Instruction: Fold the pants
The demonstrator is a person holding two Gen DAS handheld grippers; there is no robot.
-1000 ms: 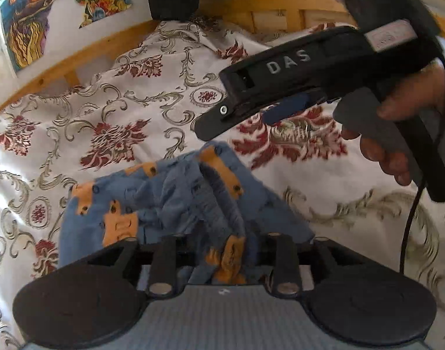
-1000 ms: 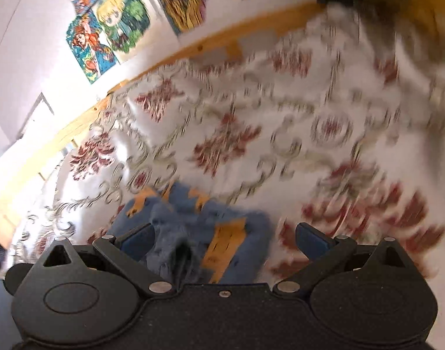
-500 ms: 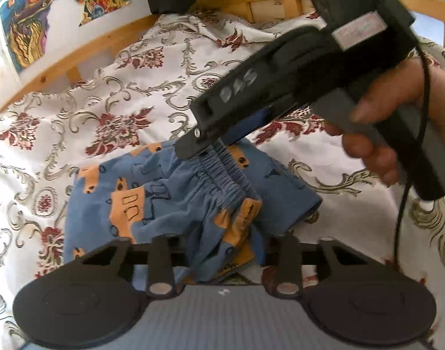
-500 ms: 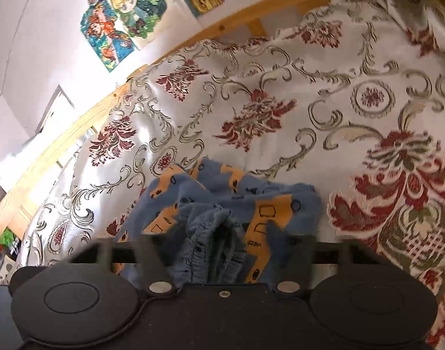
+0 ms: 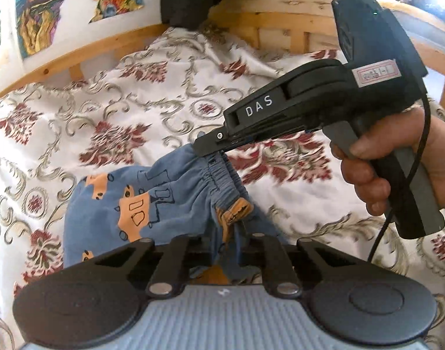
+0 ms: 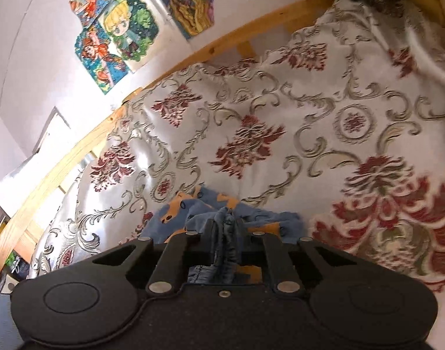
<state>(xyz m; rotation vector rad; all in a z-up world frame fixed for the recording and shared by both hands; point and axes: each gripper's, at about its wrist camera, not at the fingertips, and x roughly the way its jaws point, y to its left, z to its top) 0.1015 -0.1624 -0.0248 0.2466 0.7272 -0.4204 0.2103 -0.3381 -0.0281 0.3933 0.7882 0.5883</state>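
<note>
A second ago the right hand-held gripper hung open above the pants; now it has clamped their waistband at 12 o'clock, pulling it taut from the left hand-held gripper.

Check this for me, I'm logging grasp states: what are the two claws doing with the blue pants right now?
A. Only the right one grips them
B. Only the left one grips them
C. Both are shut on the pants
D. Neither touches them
C: the right claw pinches the elastic waistband of the pants, and blue fabric is bunched inside the closed left claw.
</note>
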